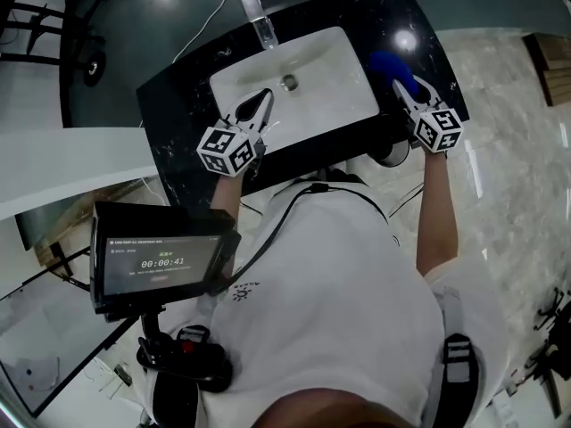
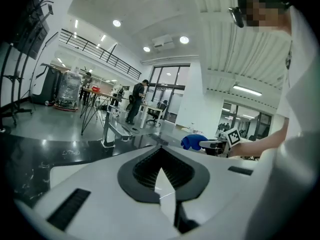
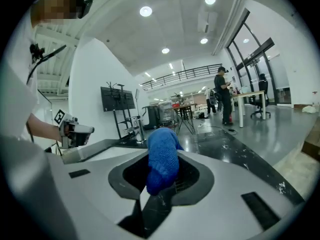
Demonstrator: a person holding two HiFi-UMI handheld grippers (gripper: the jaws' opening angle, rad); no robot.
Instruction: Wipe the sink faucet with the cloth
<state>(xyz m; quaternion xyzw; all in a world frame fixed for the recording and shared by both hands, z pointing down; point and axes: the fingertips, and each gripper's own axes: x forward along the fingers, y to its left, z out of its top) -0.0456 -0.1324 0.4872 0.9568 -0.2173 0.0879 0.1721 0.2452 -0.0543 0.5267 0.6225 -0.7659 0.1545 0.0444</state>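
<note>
**Ana:** Two grippers in play, but only one matters for the wipe, right?

**Ben:** Yes. The right gripper (image 1: 399,84) has its jaws clamped partway on a bunched blue cloth (image 1: 385,63), which pokes out past the tips as a rounded wad. It is over the right end of the black countertop (image 1: 178,105), above the strip between the white basin (image 1: 343,43) and the countertop's right edge.

**Ana:** And the faucet?

**Ben:** The chrome faucet (image 1: 260,18) stands at the countertop's back edge, behind the rear left part of the basin, with its spout reaching toward the bowl. It is well apart from the cloth, with the basin between them.

**Ana:** So how should the approach go?

**Ben:** I'd carry the cloth across above the basin rather than drag it over the rim. Meet the spout with the soft front of the wad, not the jaw tips, since hard tips on chrome could scratch or knock it. Then stroke along the spout toward its outlet and go round the base afterwards.

**Ana:** Is the grip good enough?

**Ben:** It looks snug, but only a narrow part of the cloth is pinched, so hard sideways rubbing could tug it loose. Use light pressure and short strokes.

**Ana:** And the left gripper (image 1: 265,94)?

**Ben:** Its jaws are fully together with nothing in them, over the basin's front left part. I'd hold it there, out of the cloth's path.
</note>
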